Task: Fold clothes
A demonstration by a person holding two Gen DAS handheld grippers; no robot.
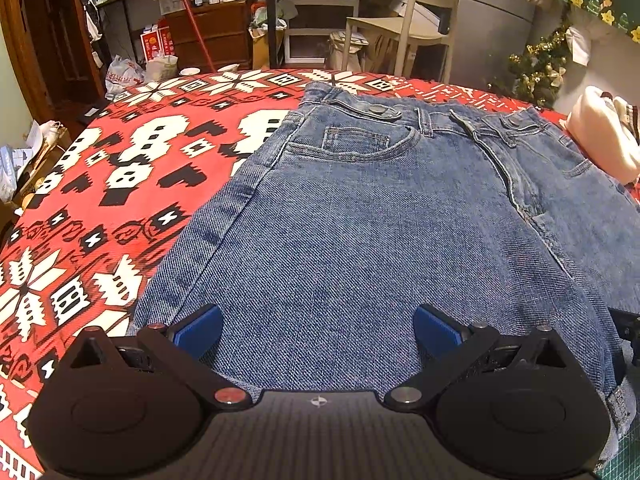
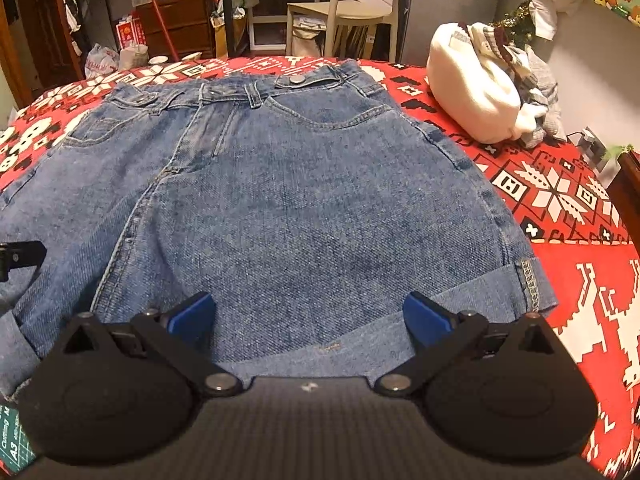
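Low in each frame, the left gripper (image 1: 318, 330) and right gripper (image 2: 308, 318) gape wide, empty, over the denim shorts' (image 2: 304, 200) hems — shorts flat on the red patterned cloth (image 1: 100, 208). Lower-left mat corner (image 2: 10, 440) reads "A3"; beyond, upper right, a half-hidden clothes pile (image 2: 492, 92).

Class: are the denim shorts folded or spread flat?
Spread flat: the denim shorts show waistband, both pockets and both legs side by side.

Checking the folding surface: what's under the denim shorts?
The denim shorts lie flat on a red patterned cloth, which shows on all sides but the near one. A green cutting mat peeks out at the near hem. Anything beneath the denim itself is covered.
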